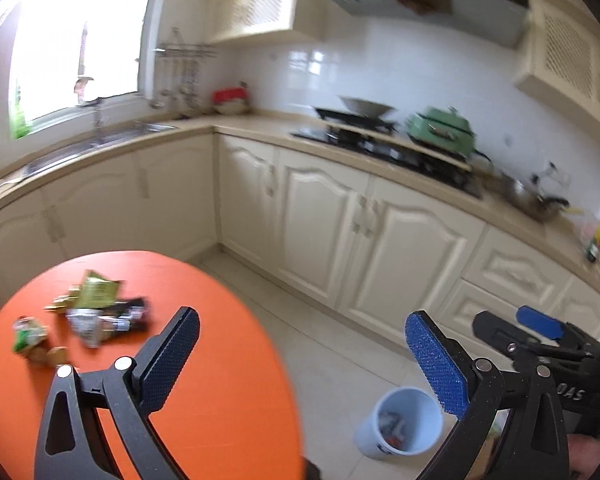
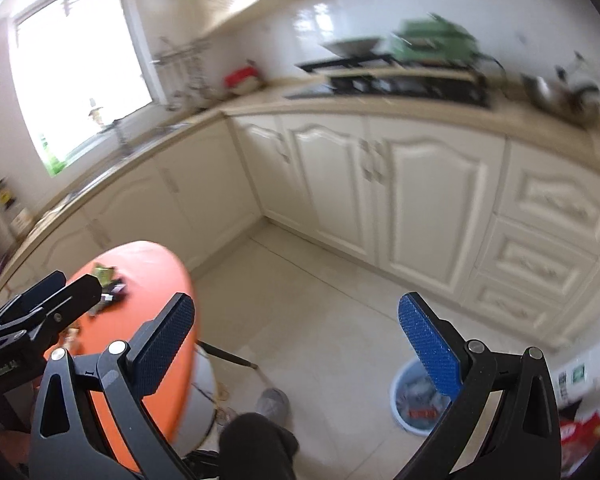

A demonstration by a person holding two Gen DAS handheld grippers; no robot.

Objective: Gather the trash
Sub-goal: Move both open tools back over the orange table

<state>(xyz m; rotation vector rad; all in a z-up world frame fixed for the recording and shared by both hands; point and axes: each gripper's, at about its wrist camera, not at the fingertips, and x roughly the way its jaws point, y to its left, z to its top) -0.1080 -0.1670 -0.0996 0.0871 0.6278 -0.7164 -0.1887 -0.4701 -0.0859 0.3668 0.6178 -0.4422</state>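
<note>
Left wrist view shows you the trash (image 1: 88, 314) as a loose heap of crinkled wrappers on the round orange tabletop (image 1: 204, 400): a green and yellow foil packet (image 1: 97, 290), dark glossy wrappers (image 1: 130, 312), a silver crumpled one, and small brown pieces near the left edge. The prints on them are too blurred to read. The tabletop looks smooth and matte.

Your left tongs (image 1: 302, 354) are spread wide and hold nothing; the pads (image 1: 436, 364) are blue with a fine woven texture, set on black frames. They hang above the tabletop edge and the tiled floor, apart from the heap. Your right tongs (image 2: 296, 344) are spread wide in the same way, grasping nothing, above the pale glossy floor (image 2: 320, 320).

On the floor stands a round pale blue bin (image 1: 404, 420), made of plastic as it seems, with some wrappers already inside; one finger covers part of its rim in the right wrist view. In that view the left tongs hide much of the trash.

Behind, cream cabinets with raised panels and the cooktop are smeared by motion blur.
</note>
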